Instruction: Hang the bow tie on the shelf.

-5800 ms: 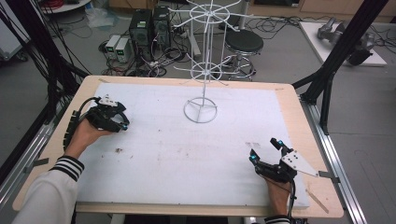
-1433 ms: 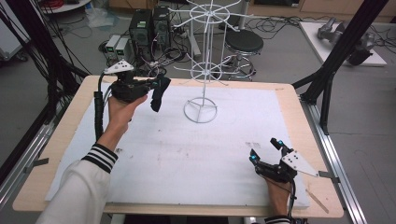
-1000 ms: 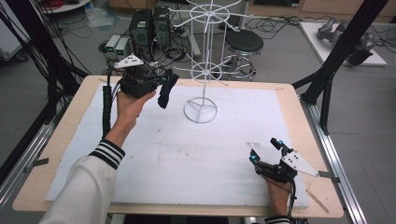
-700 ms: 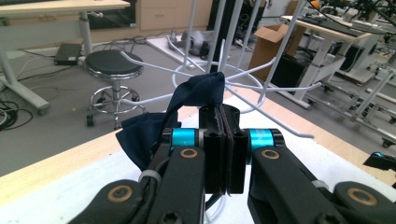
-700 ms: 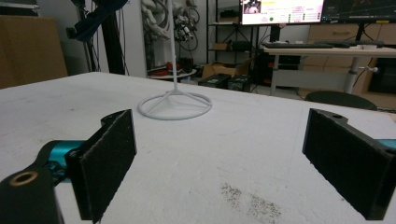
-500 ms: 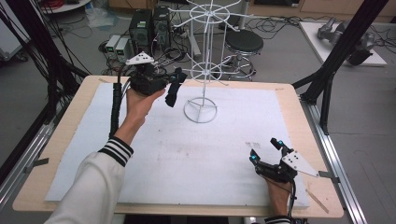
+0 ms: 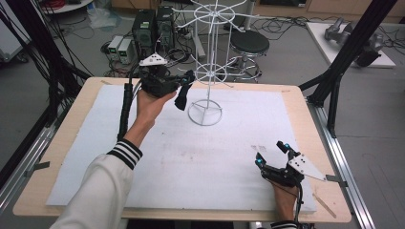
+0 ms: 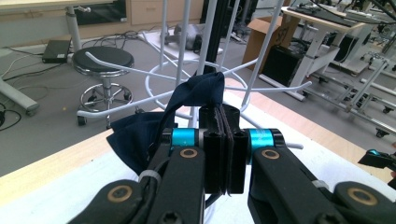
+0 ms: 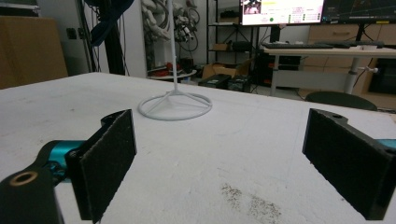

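Observation:
A white wire rack (image 7: 208,71) with a ring base (image 7: 205,113) stands at the back middle of the white mat (image 7: 191,157). My left gripper (image 7: 184,86) is held up just left of the rack, shut on a dark blue cloth (image 7: 182,97) that hangs from its jaws. In the left gripper view the dark blue cloth (image 8: 154,126) drapes left of the closed gripper (image 8: 223,116), with the rack's wire arms (image 8: 140,70) right behind. My right gripper (image 7: 272,153) rests open on the mat at the front right; the rack's base (image 9: 175,107) lies ahead of it.
The wooden table edge (image 7: 62,138) frames the mat. Behind the table stand a black stool (image 7: 249,45) and computer cases (image 7: 153,24) among cables. Black frame posts (image 7: 344,52) rise at the right.
My left gripper has risen from the mat's left side and carried the dark cloth rightward up to the rack. The right gripper has stayed still.

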Demonstrator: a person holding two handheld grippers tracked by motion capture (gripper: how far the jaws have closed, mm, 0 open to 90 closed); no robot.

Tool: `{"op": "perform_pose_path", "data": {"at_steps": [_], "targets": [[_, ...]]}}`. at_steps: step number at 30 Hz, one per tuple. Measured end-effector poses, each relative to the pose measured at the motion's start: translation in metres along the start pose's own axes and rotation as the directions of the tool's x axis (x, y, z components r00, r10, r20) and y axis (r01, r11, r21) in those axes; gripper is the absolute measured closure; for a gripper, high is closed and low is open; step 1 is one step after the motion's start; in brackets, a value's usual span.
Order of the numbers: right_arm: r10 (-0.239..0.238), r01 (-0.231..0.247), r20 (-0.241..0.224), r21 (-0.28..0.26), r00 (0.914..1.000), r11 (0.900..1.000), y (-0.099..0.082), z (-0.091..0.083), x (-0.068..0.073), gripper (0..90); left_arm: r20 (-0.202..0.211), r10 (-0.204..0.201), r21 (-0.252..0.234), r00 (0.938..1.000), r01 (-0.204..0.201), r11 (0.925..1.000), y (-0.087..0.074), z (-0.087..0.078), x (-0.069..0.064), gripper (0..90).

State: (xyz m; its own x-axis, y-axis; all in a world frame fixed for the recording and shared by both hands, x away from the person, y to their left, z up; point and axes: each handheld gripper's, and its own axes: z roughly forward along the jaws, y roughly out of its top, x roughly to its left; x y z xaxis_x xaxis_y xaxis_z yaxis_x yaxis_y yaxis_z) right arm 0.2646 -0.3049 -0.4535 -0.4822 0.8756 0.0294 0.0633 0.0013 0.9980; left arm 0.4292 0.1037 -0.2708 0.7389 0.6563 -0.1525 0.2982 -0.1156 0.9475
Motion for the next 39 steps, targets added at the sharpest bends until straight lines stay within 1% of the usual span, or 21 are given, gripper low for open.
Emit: {"op": "perform_pose_path", "data": {"at_steps": [6, 8, 9, 10, 11, 12, 14, 15, 16, 18, 19, 20, 23, 25, 27, 29, 30, 33, 34, 37, 39], "targets": [[0.004, -0.004, -0.003, -0.001, 1.0000, 1.0000, 0.000, 0.000, 0.000, 8.9, -0.002, 0.007, 0.023, 1.0000, -0.007, 0.9997, -0.001, 0.002, 0.000, 88.1], [0.002, -0.002, -0.004, -0.003, 1.0000, 1.0000, 0.000, -0.001, 0.000, 8.9, -0.003, 0.010, 0.029, 0.9999, -0.009, 0.9995, -0.002, 0.003, 0.000, 88.2], [-0.007, 0.007, -0.003, -0.012, 1.0000, 0.9999, 0.000, -0.001, 0.000, 8.9, -0.002, 0.013, 0.032, 0.9999, -0.013, 0.9994, -0.002, 0.003, 0.000, 88.1], [-0.001, 0.001, -0.005, -0.009, 1.0000, 1.0000, 0.000, -0.002, 0.001, 8.9, -0.004, 0.017, 0.039, 0.9998, -0.017, 0.9991, -0.001, 0.004, 0.001, 88.1], [-0.007, 0.006, -0.004, -0.013, 1.0000, 0.9999, 0.000, -0.001, 0.000, 8.8, -0.003, 0.012, 0.046, 0.9999, -0.012, 0.9988, -0.001, 0.005, 0.001, 88.0], [-0.005, 0.005, -0.003, -0.015, 1.0000, 0.9999, 0.000, -0.001, -0.001, 8.9, -0.004, 0.019, 0.049, 0.9998, -0.019, 0.9986, -0.001, 0.005, 0.001, 88.0], [0.011, -0.011, -0.006, -0.011, 0.9999, 0.9999, 0.000, -0.002, -0.001, 8.9, 0.003, 0.018, 0.052, 0.9998, -0.018, 0.9985, -0.002, 0.007, 0.001, 87.4], [0.014, -0.014, -0.006, -0.010, 0.9999, 0.9999, 0.000, -0.002, -0.001, 8.8, -0.003, 0.017, 0.054, 0.9998, -0.017, 0.9984, -0.003, 0.008, 0.000, 84.8], [0.012, -0.012, -0.005, -0.012, 0.9999, 0.9999, 0.000, -0.002, -0.001, 8.9, -0.011, 0.016, 0.058, 0.9998, -0.015, 0.9982, -0.003, 0.009, 0.000, 77.6], [0.007, -0.007, -0.006, -0.012, 1.0000, 0.9999, 0.000, -0.002, -0.001, 8.9, 0.000, 0.021, 0.065, 0.9998, -0.021, 0.9977, -0.004, 0.011, -0.001, 67.7], [0.006, -0.006, -0.005, -0.013, 1.0000, 0.9999, 0.000, -0.002, 0.000, 8.9, -0.009, 0.028, 0.069, 0.9996, -0.027, 0.9972, -0.004, 0.011, -0.002, 59.4], [0.007, -0.007, -0.006, -0.013, 1.0000, 0.9999, 0.000, -0.002, 0.000, 8.9, -0.015, 0.028, 0.062, 0.9995, -0.027, 0.9977, -0.004, 0.011, -0.003, 51.4], [0.007, -0.008, -0.007, -0.015, 0.9999, 0.9999, 0.000, -0.002, -0.001, 8.9, -0.016, 0.041, 0.044, 0.9990, -0.041, 0.9982, -0.003, 0.011, -0.004, 37.4], [0.007, -0.008, -0.007, -0.018, 1.0000, 0.9998, 0.000, -0.002, -0.001, 8.9, -0.011, 0.037, 0.036, 0.9992, -0.037, 0.9987, -0.003, 0.010, -0.004, 29.0], [0.016, -0.016, -0.007, -0.015, 0.9998, 0.9998, 0.000, -0.002, -0.001, 8.8, -0.005, 0.042, 0.039, 0.9991, -0.042, 0.9984, -0.003, 0.009, -0.003, 27.5], [0.012, -0.012, -0.005, -0.017, 0.9999, 0.9998, 0.000, -0.002, -0.001, 8.9, -0.010, 0.056, 0.040, 0.9984, -0.055, 0.9977, -0.003, 0.008, -0.003, 22.4], [0.013, -0.013, -0.007, -0.014, 0.9999, 0.9998, 0.000, -0.002, -0.001, 8.9, -0.009, 0.060, 0.031, 0.9982, -0.060, 0.9977, -0.003, 0.006, -0.003, 21.2], [0.007, -0.007, -0.006, -0.015, 1.0000, 0.9999, 0.000, -0.002, -0.001, 8.9, -0.013, 0.093, 0.006, 0.9956, -0.093, 0.9957, -0.005, -0.001, -0.005, 17.3], [0.010, -0.010, -0.008, -0.015, 0.9999, 0.9998, 0.000, -0.002, -0.001, 8.9, -0.014, 0.108, -0.005, 0.9940, -0.108, 0.9941, -0.006, -0.005, -0.005, 16.8], [0.018, -0.019, -0.006, -0.014, 0.9998, 0.9997, 0.000, -0.002, -0.001, 8.9, -0.038, 0.133, -0.032, 0.9904, -0.134, 0.9905, -0.012, -0.017, -0.005, 16.7], [0.017, -0.017, -0.004, -0.014, 0.9998, 0.9998, 0.000, -0.002, -0.001, 8.9, -0.053, 0.158, -0.052, 0.9859, -0.161, 0.9855, -0.020, -0.029, -0.005, 15.6]]}}
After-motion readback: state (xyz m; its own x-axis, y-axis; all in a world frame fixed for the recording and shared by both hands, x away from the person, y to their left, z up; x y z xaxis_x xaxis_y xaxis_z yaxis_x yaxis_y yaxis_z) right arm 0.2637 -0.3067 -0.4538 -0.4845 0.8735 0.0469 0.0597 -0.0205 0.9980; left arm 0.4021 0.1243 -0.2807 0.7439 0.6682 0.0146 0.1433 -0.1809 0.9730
